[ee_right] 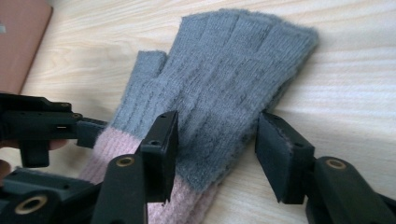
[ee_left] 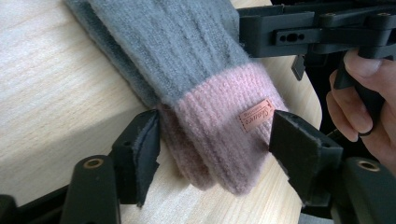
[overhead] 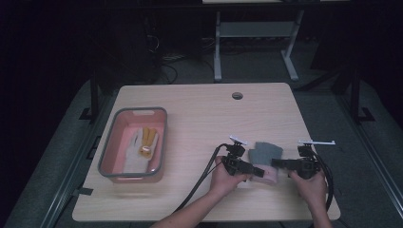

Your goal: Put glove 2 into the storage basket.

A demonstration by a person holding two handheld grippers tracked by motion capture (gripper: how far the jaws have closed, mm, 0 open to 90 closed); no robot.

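Straddling a grey knitted glove with a pink ribbed cuff lying flat on the near-right tabletop, the left hand-held gripper brackets the cuff, jaws spread; the right hand-held gripper spans the palm, unclamped, apparently readying a two-point lift.

Bare table lies open between the bin and the glove. Both grippers crowd the glove from either side.

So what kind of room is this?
Probably a lab or workshop set up for recording. A plain wooden table stands in a dark room, cables lie on the floor behind it beside a desk frame, and a person works a glove with two camera-carrying grippers.
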